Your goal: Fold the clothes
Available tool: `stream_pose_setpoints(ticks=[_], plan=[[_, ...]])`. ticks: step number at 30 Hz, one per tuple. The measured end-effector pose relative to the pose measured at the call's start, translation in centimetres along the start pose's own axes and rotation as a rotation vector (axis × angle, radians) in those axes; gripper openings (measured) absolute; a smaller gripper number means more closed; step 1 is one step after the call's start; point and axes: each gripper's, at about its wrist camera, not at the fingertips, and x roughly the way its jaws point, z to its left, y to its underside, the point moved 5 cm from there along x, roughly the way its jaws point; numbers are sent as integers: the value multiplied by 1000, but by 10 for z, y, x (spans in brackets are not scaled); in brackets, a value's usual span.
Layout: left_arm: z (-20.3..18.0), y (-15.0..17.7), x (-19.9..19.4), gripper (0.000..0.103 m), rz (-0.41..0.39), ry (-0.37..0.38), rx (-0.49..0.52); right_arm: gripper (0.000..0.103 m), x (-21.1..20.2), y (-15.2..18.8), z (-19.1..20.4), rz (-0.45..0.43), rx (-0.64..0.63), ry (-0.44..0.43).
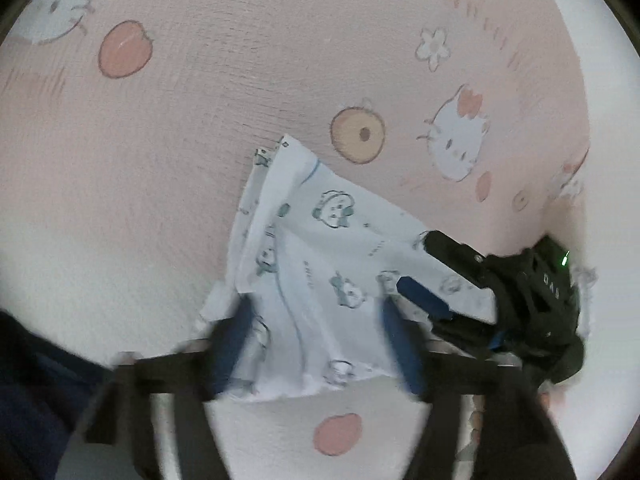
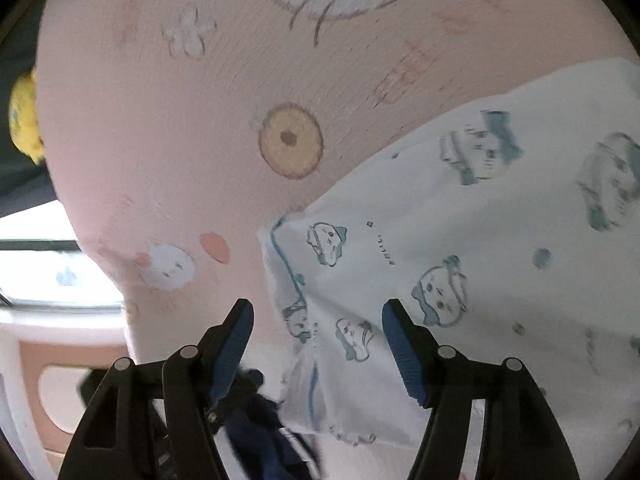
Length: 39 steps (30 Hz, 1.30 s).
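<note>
Blue-padded fingers (image 1: pixel 236 336) of the left gripper (image 1: pixel 316 340) stand spread wide over the near edge of a small white garment (image 1: pixel 320 264) printed with teal cartoon figures, closing on nothing; the garment lies loosely folded on a pink sheet (image 1: pixel 200 120) patterned with cats, flowers and round fruit; the right gripper (image 1: pixel 428 276) reaches in from the right, its tips resting on the cloth's right side; in its own view the right gripper (image 2: pixel 318 320) is likewise open, the garment (image 2: pixel 460 240) lying between and beyond its fingers (image 2: pixel 396 332); dark blue fabric (image 2: pixel 260 432) sits below.
</note>
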Motion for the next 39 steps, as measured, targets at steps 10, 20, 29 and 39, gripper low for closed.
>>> stream_pose_setpoints(ticks=[10, 20, 29, 39], plan=[[-3, 40, -16, 73, -62, -9, -78, 71, -61, 30, 11, -75, -209, 16], [5, 70, -22, 73, -150, 51, -239, 72, -105, 58, -42, -105, -234, 184], [-3, 86, 6, 73, -100, 92, -259, 76, -128, 72, -91, -84, -92, 169], [6, 92, 32, 73, -175, 183, -315, 76, -141, 61, -143, -161, 260, -1]])
